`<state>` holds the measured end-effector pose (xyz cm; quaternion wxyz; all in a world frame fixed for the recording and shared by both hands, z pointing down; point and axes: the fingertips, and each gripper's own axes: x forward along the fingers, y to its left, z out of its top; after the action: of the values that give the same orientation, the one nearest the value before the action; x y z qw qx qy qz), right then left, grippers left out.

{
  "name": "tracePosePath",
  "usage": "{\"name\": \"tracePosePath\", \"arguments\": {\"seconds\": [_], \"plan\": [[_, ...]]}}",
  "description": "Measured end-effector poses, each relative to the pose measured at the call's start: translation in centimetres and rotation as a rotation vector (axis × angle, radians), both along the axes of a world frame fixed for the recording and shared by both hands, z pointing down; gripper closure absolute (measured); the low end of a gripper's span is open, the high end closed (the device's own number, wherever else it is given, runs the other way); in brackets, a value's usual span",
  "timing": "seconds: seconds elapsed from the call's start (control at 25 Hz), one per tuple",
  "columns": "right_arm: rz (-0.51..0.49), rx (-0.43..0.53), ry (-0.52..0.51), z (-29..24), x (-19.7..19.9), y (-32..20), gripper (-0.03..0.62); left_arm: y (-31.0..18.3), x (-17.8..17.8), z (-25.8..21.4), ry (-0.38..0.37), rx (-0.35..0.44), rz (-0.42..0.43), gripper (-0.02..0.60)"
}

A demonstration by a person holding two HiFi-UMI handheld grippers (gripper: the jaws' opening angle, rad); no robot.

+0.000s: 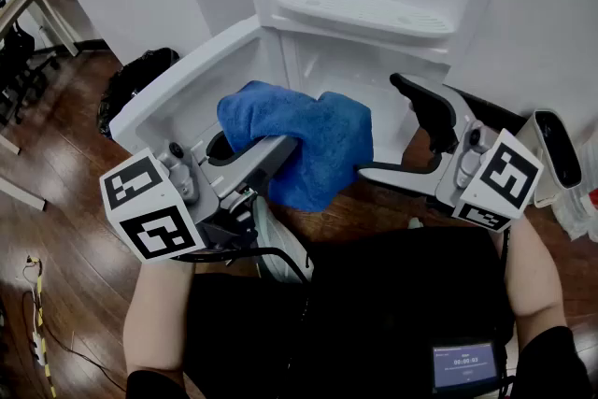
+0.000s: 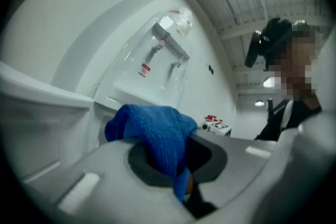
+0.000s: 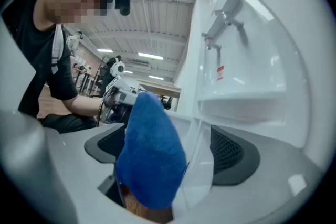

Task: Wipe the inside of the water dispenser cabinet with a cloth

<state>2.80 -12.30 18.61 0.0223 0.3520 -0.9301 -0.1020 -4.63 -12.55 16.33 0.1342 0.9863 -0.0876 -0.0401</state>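
A blue cloth (image 1: 304, 145) hangs bunched from my left gripper (image 1: 273, 150), which is shut on it in front of the white water dispenser's open lower cabinet (image 1: 341, 70). In the left gripper view the cloth (image 2: 157, 136) spills out between the closed jaws (image 2: 178, 165). My right gripper (image 1: 397, 140) is wide open just right of the cloth, with nothing pressed between its dark pads (image 1: 425, 107). The right gripper view shows the cloth (image 3: 149, 160) hanging ahead of the open jaws (image 3: 168, 157), beside the cabinet's edge.
The cabinet door (image 1: 182, 79) stands swung open to the left. A drip tray (image 1: 364, 9) juts out above the cabinet. A black bag (image 1: 138, 78) sits on the wooden floor at left. A white device (image 1: 559, 145) stands at the right.
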Motion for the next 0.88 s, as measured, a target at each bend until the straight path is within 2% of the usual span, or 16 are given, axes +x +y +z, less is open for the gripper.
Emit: {"name": "tracePosePath", "arguments": {"seconds": [0.12,0.28,0.36,0.4,0.44,0.48,0.52,0.56,0.64,0.72,0.76,0.8,0.88], "plan": [[0.039,-0.059,-0.055,-1.7,0.2,-0.4,0.094,-0.5,0.1,0.5,-0.048,-0.007,-0.035,0.560],[-0.008,-0.338,-0.071,4.1,-6.0,-0.9,0.094,-1.8,0.2,1.3,-0.119,0.007,-0.165,0.560],[0.023,-0.431,-0.033,7.3,-8.4,-1.3,0.097,-2.3,0.1,1.8,-0.169,0.042,-0.230,0.560],[0.079,-0.437,0.016,8.5,-8.5,-2.0,0.150,-2.3,0.1,2.1,-0.196,0.064,-0.248,0.560],[0.154,-0.418,0.067,9.2,-8.1,-3.0,0.381,-2.2,-0.1,2.3,-0.221,0.090,-0.263,0.560],[0.228,-0.397,0.093,9.6,-7.2,-4.2,0.534,-2.1,-0.4,2.5,-0.245,0.116,-0.281,0.560],[0.284,-0.395,0.071,9.6,-6.3,-5.6,0.537,-2.1,-0.8,2.8,-0.269,0.139,-0.304,0.560],[0.311,-0.422,-0.012,9.1,-5.4,-6.8,0.539,-2.2,-1.1,3.3,-0.291,0.156,-0.325,0.560],[0.285,-0.518,-0.313,7.2,-4.1,-8.4,0.539,-2.2,-1.2,5.2,-0.338,0.154,-0.312,0.554],[0.237,-0.564,-0.608,4.9,-2.8,-9.2,0.539,-1.2,-0.5,8.1,-0.403,0.084,-0.200,0.530],[0.236,-0.553,-0.694,4.0,-1.9,-9.3,0.539,-0.4,-0.1,9.6,-0.435,0.031,-0.123,0.509],[0.242,-0.529,-0.738,3.3,-1.1,-9.3,0.539,0.3,0.1,10.9,-0.463,-0.023,-0.050,0.483],[0.245,-0.490,-0.755,2.4,0.2,-9.0,0.539,1.3,0.1,12.7,-0.495,-0.104,0.067,0.468]]}}
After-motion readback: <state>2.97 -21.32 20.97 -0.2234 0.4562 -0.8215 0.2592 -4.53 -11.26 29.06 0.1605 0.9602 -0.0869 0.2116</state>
